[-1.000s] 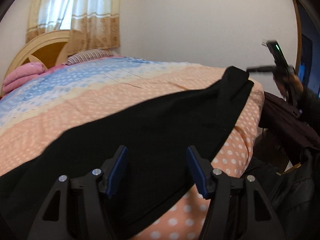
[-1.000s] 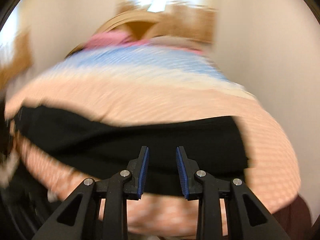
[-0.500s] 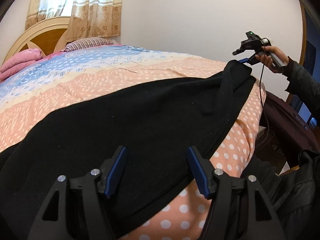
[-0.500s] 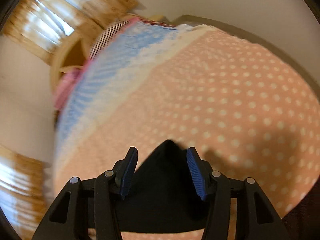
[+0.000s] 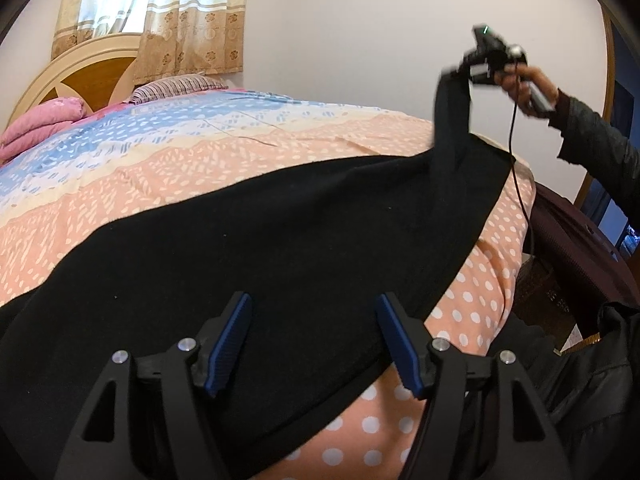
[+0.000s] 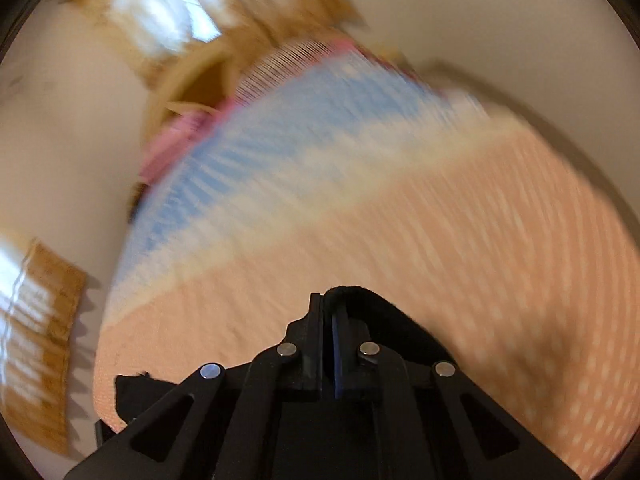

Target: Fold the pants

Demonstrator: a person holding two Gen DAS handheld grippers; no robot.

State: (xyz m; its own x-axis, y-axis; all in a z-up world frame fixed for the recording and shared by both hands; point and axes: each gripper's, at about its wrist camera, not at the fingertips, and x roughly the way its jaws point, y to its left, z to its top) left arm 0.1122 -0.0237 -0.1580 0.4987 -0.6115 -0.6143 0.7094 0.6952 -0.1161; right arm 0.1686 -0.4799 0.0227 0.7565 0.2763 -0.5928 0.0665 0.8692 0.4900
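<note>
Black pants [image 5: 260, 248] lie spread along the bed's near edge, under the unclenched left gripper [image 5: 314, 344]. At the bed's right corner, the right gripper [image 6: 328, 344] pinches their raised end; carry it leftward smoothly, keeping edges aligned.

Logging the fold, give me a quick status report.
Right gripper just closed, shut on black fabric pants, corner lifted. Left gripper open over them. Nothing in the way on the peach dotted bedspread.
</note>
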